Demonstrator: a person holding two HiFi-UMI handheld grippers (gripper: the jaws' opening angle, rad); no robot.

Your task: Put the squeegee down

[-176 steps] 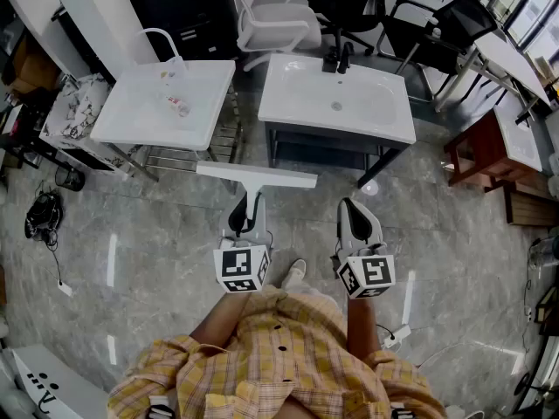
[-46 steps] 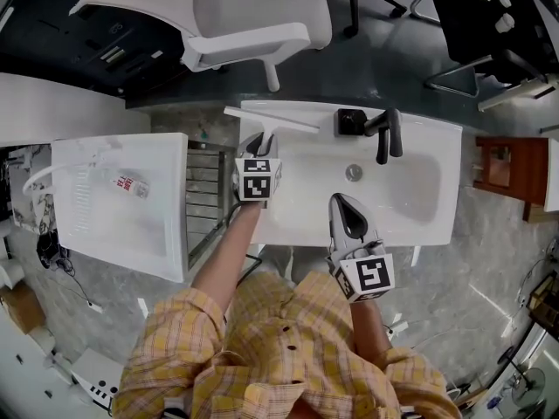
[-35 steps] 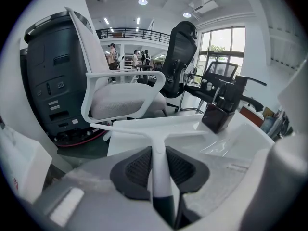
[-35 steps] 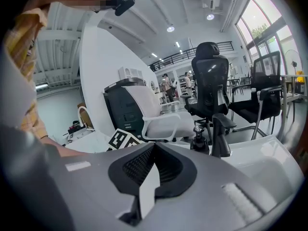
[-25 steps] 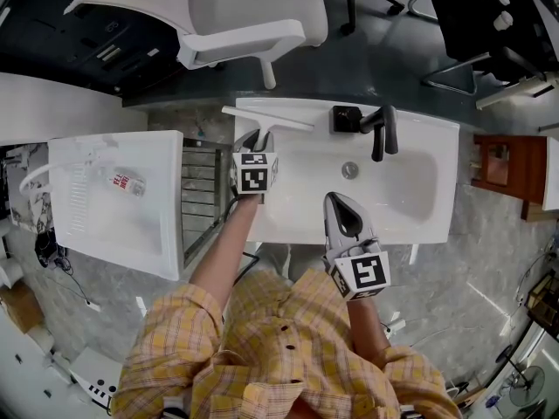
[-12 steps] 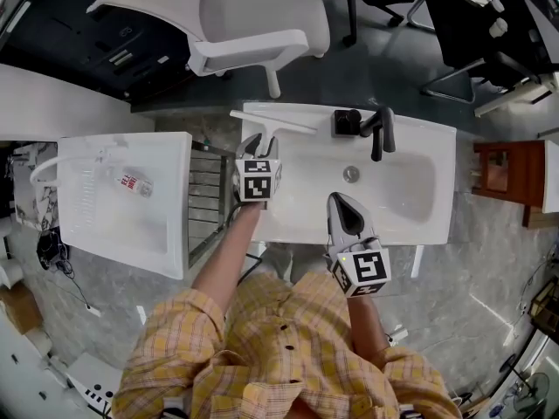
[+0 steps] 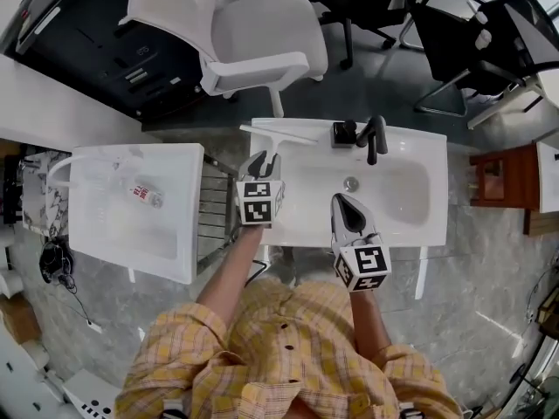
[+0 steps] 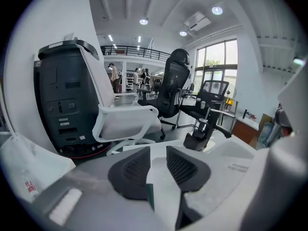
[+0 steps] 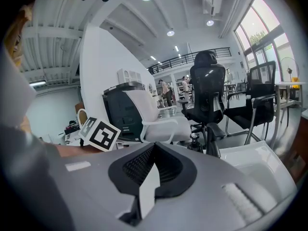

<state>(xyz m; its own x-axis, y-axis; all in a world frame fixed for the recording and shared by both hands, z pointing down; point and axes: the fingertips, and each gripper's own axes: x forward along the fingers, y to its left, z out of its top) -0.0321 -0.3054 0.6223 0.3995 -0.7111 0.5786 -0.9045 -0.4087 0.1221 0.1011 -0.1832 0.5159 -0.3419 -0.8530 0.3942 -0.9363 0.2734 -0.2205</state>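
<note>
The white squeegee (image 7: pixel 279 134) lies on the back left rim of the white sink (image 7: pixel 397 230), blade along the rim, handle pointing toward me. My left gripper (image 7: pixel 260 162) hovers just above the handle end. Its jaws stand apart and are closing a little, and the pads press on nothing. In the left gripper view the gap (image 8: pixel 158 150) shows only white sink surface, and the blade's edge (image 8: pixel 137 147) lies just beyond the tips. My right gripper (image 7: pixel 343 201) hangs shut and empty over the sink's front rim, its tips touching (image 9: pixel 154 147).
A black faucet (image 7: pixel 371 136) stands at the back of the sink. A white office chair (image 7: pixel 253 33) is behind it. A second white basin (image 7: pixel 131 234) with a small bottle (image 7: pixel 144 195) stands to the left, and a metal rack sits between the two. A wooden table (image 7: pixel 489 177) is at the right.
Over the last second the left gripper has let go of the squeegee and lifted off it. The squeegee stays on the sink rim. The right gripper has hardly moved.
</note>
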